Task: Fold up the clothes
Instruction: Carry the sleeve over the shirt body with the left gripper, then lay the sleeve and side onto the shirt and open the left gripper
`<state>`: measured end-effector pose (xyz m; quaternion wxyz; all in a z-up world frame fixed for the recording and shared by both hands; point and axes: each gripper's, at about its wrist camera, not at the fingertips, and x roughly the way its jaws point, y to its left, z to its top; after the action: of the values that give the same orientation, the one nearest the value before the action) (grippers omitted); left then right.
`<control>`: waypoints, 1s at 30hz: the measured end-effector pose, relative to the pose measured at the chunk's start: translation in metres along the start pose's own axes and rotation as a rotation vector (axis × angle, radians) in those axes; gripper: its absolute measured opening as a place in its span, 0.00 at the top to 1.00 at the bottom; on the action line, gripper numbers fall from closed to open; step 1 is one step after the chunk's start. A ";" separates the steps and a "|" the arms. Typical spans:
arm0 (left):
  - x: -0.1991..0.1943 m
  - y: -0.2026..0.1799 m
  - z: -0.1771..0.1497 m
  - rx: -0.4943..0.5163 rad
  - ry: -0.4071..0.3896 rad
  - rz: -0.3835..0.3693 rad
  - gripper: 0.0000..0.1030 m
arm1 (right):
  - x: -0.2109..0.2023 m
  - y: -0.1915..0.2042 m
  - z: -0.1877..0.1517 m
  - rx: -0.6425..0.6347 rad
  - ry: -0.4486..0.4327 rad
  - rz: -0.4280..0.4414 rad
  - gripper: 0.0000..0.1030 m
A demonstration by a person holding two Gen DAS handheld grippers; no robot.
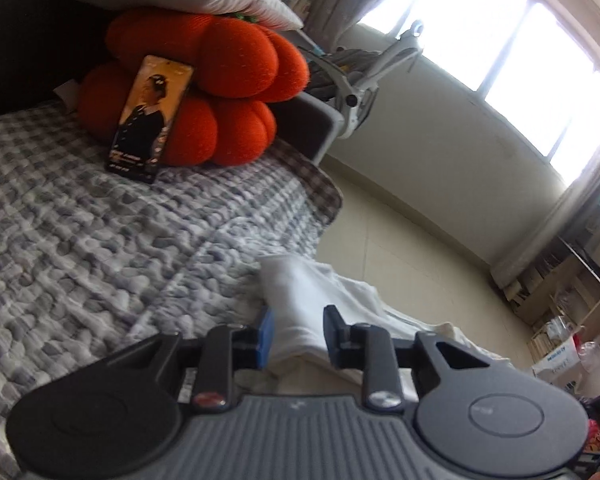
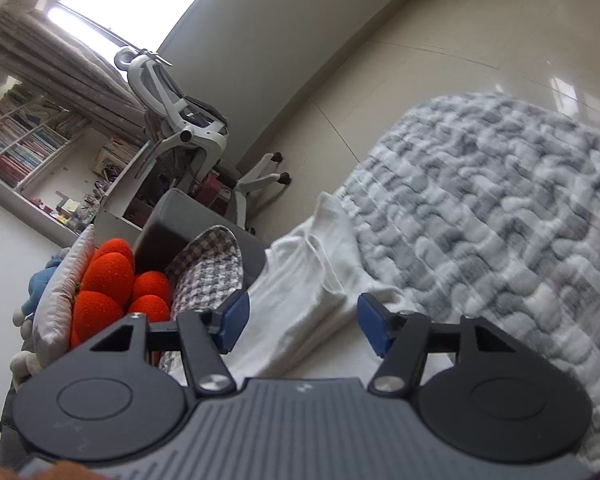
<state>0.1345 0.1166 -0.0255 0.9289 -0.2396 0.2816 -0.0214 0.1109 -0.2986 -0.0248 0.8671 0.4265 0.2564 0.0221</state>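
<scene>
The white garment [image 2: 300, 280] lies on the checked quilt [image 2: 500, 220], along the quilt's edge on the side toward the orange cushion [image 2: 108, 288]. It is already partly folded into a long, narrow strip.

In the right wrist view that strip runs from right under the tool away toward the floor, so its long axis lies almost in line with the right gripper [image 2: 300, 322]. The 2 blue pads stand well apart with cloth showing between them, but neither pad presses on it: the jaws are apart and hold nothing.

In the left wrist view the same garment [image 1: 320, 304] fills the gap of the left gripper [image 1: 298, 330] and trails off to the right, away from the cushion [image 1: 204, 92]. Its pads stand closer together than the right ones, yet a clear gap remains and the cloth seems to lie beyond the tips, not pinched, so I read these jaws as apart too. The frame is blurred, so a light touch cannot be ruled out.

Both tongs sit at the near end of the strip. I judge the next fold must carry that end along the long axis, away from the cushion side.
</scene>
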 end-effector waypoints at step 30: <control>0.045 -0.007 -0.008 0.064 -0.011 -0.159 0.97 | 0.030 0.020 -0.019 -0.276 -0.120 0.019 0.90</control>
<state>0.1691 0.0992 -0.0510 0.9330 -0.2313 0.2559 -0.1027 0.1311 -0.2644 -0.0324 0.9310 0.3063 0.1945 0.0397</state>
